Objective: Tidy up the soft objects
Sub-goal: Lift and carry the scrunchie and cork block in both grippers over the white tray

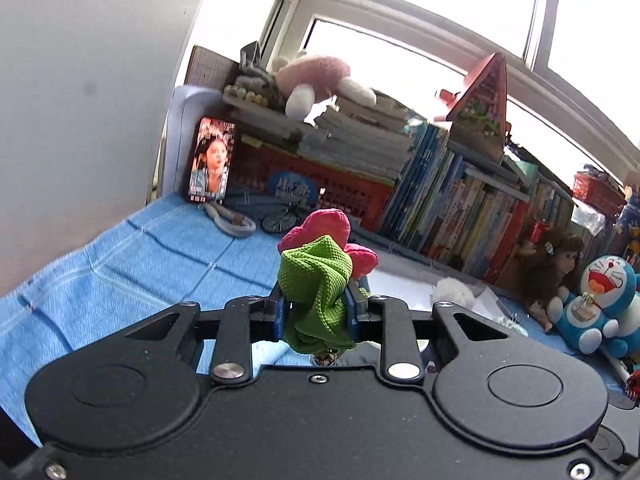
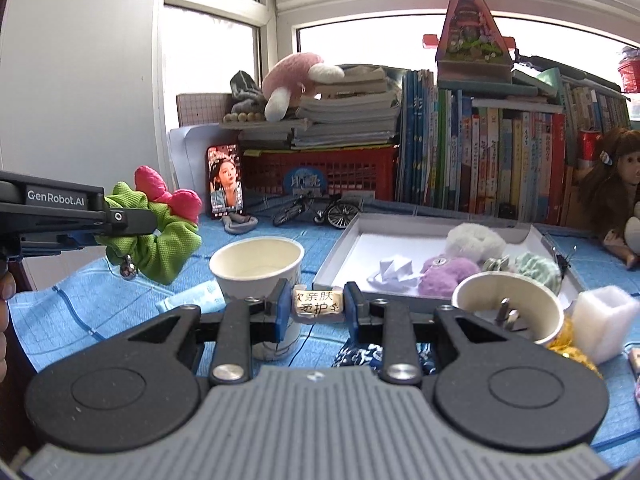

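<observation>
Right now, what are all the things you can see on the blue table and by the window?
scrunchie: 1, green with pink bow, held in left tool
paper packet: 1, white with print, held in right tool
paper cups: 2, white, on blue cloth
tray: 1, white, holds fluffy scrunchies
fluffy scrunchies: several, white, purple, green
phone: 1, propped against red basket
toy bike: 1, black
plush: 1, pink, on books
Doraemon toy: 1, blue
doll: 1, brown hair
left tool: 1, black
right tool: 1, black

A blue cloth (image 2: 80, 300) covers the table. On it sit two paper cups (image 2: 258, 266), a white tray (image 2: 344, 240), a foam block (image 2: 604, 316), a toy bicycle (image 2: 316, 208) and perhaps a coiled cable (image 2: 240, 224).
</observation>
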